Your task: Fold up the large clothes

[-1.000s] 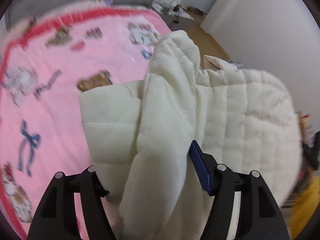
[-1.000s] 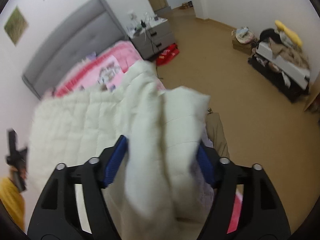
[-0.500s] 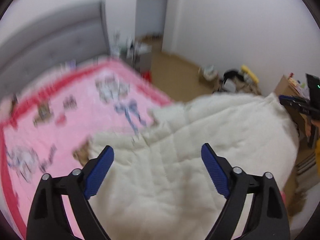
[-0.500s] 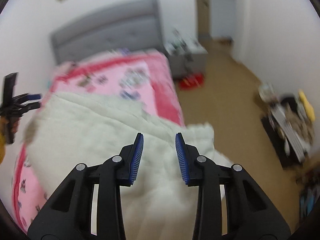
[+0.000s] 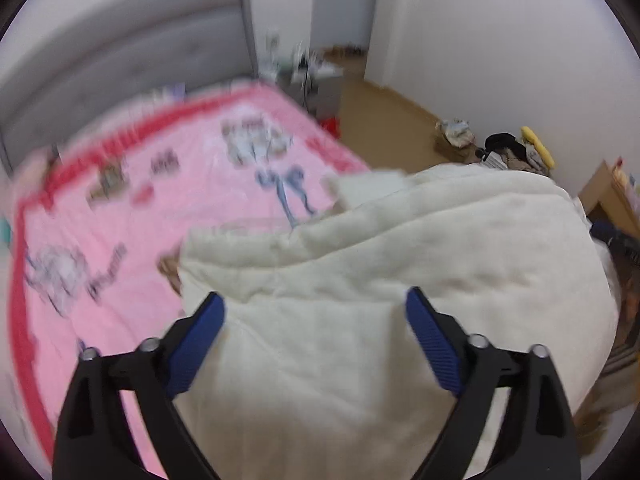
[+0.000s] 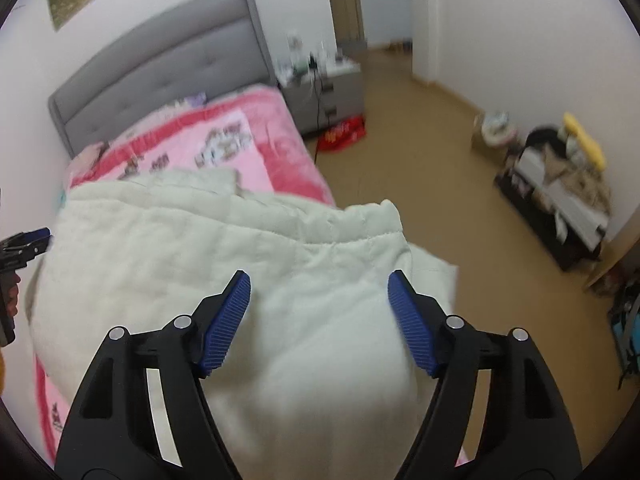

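A large cream quilted garment [image 5: 380,264] lies bunched at the near end of the pink bed [image 5: 132,216]. It also shows in the right wrist view [image 6: 224,256], with one corner over the bed's right edge. My left gripper [image 5: 316,316] is open and empty, its blue pads spread wide above the garment's near part. My right gripper [image 6: 320,300] is open and empty too, over the garment's right side. The left gripper's tip shows at the left edge of the right wrist view [image 6: 24,244].
A grey headboard [image 6: 160,68] stands at the far end of the bed. A grey nightstand [image 6: 324,88] with clutter and a red bag [image 6: 342,134] stand right of the bed. A low rack with clothes [image 6: 560,184] lines the right wall.
One second ago both grippers were shut on folds of the garment and held it up. They have let go, opened wide and pulled back; the garment now lies on the bed.
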`<state>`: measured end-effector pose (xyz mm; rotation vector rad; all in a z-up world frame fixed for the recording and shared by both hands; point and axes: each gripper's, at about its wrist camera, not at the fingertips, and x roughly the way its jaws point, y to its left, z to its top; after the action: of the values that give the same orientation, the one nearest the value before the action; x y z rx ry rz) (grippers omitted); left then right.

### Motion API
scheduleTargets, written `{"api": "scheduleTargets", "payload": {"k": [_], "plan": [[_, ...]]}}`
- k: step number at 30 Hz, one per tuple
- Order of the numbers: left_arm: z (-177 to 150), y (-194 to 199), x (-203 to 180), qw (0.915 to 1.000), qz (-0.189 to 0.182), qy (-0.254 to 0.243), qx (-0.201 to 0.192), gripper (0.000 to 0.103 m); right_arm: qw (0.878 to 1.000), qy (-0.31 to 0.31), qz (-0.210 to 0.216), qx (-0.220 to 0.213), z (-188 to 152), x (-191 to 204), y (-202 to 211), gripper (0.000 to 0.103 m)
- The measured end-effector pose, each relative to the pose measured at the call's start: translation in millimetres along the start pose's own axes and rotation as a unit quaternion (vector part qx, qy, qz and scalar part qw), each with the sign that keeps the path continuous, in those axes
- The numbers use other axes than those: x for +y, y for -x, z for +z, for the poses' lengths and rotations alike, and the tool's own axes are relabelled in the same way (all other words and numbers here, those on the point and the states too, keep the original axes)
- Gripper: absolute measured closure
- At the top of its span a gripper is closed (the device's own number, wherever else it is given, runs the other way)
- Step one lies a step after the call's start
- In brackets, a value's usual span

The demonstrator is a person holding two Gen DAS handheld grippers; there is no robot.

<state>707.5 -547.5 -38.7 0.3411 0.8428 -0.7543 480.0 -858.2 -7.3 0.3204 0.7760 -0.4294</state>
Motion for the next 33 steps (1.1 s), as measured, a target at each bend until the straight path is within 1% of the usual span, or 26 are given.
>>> {"api": "scheduleTargets", "payload": {"k": [1,2,3,4,6,7,9,11,13,16,21,24,27,29,33], "plan": [[-1.9,15.1,-9.8,0.9996,0.02,-0.013,-0.017,0.006,1.0,0.002,0.001,-0.017,-2.0,6.1,15.2,0.034],[-4.4,31.2,-19.2,0.9989,0.03,-0.017,-0.031,0.005,1.0,-0.001,0.001,-0.027,-3.9,10.0,26.5,0.029],[-4.7,41.2,-23.8,0.9986,0.035,-0.014,-0.038,0.005,0.999,-0.005,0.001,-0.039,-8.0,16.5,42.3,0.019],[-8.6,58.3,-31.9,0.998,0.036,0.001,-0.053,0.005,0.999,-0.006,0.001,-0.046,-11.3,19.5,54.6,0.016],[-15.0,84.1,-46.5,0.9972,0.025,0.026,-0.066,0.005,0.998,-0.005,-0.013,-0.058,-21.3,33.5,78.6,0.008],[-19.6,99.3,-57.3,0.9964,0.023,0.034,-0.075,0.005,0.998,-0.002,-0.019,-0.061,-25.2,40.4,87.2,0.008],[-27.0,122.4,-78.3,0.9945,0.041,0.031,-0.091,0.005,0.997,0.014,-0.041,-0.068,-38.7,57.7,107.5,0.008],[-38.7,145.1,-106.9,0.9903,0.078,0.021,-0.113,0.005,0.994,0.036,-0.068,-0.073,-49.6,72.7,123.7,0.008],[-46.8,163.0,-131.1,0.9871,0.101,0.007,-0.123,0.005,0.991,0.058,-0.089,-0.082,-63.4,87.7,142.5,0.008],[-56.4,183.7,-155.7,0.9879,0.08,0.001,-0.133,0.005,0.988,0.075,-0.101,-0.09,-77.3,97.7,165.3,0.008],[-65.8,206.7,-171.6,0.9893,0.057,0.013,-0.134,0.005,0.986,0.083,-0.112,-0.095,-87.6,102.9,190.0,0.008],[-68.2,214.9,-174.3,0.9893,0.058,0.016,-0.133,0.005,0.987,0.072,-0.107,-0.096,-87.5,103.2,201.8,0.008],[-68.2,220.4,-174.3,0.9895,0.06,0.021,-0.13,0.005,0.986,0.068,-0.105,-0.107,-85.6,105.5,213.3,0.008],[-69.0,222.9,-174.3,0.9897,0.057,0.021,-0.13,0.005,0.986,0.068,-0.108,-0.111,-83.3,108.6,216.8,0.008],[-70.9,228.2,-174.3,0.9888,0.063,0.015,-0.135,0.005,0.985,0.065,-0.106,-0.116,-81.3,112.2,219.8,0.008]]}}
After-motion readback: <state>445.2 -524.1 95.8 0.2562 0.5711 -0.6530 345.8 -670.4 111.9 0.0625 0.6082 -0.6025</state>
